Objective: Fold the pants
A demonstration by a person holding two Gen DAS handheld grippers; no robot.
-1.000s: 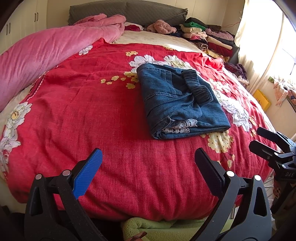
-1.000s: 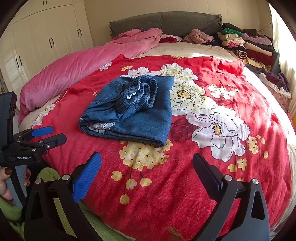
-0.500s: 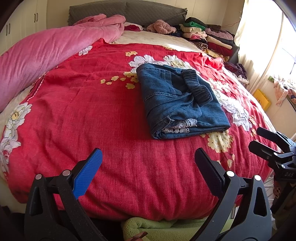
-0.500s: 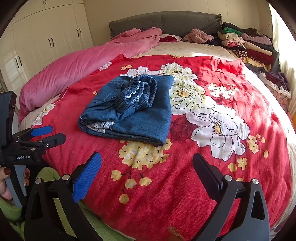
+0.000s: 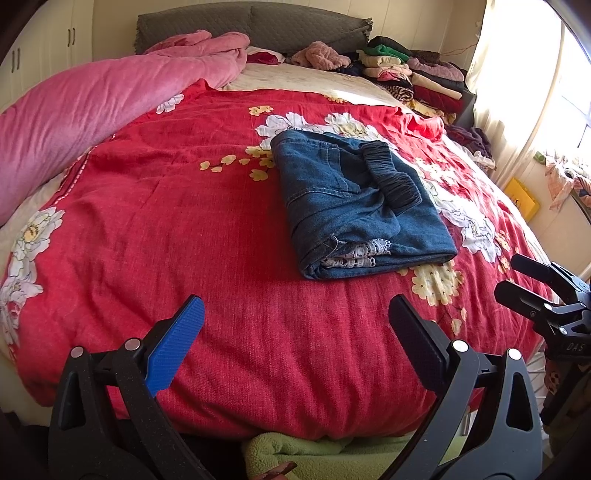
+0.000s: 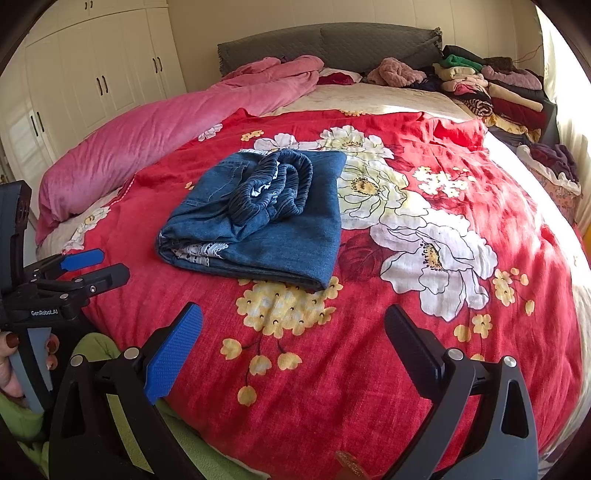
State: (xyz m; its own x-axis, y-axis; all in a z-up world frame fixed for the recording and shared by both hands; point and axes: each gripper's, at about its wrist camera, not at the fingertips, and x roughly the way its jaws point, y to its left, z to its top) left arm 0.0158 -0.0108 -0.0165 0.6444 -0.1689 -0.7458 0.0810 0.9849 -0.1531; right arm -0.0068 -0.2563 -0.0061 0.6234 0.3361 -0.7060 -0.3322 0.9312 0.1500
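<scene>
Blue denim pants lie folded in a compact rectangle on the red floral bedspread, elastic waistband on top and a lace hem at the near edge. They also show in the right wrist view. My left gripper is open and empty, held back over the bed's near edge, short of the pants. My right gripper is open and empty, also near the bed's edge, to the right of the pants. Each gripper shows in the other's view, the right and the left.
A pink quilt lies along the bed's left side. A stack of folded clothes sits at the far right by the grey headboard. White wardrobes stand to the left. A green blanket hangs below the bed's near edge.
</scene>
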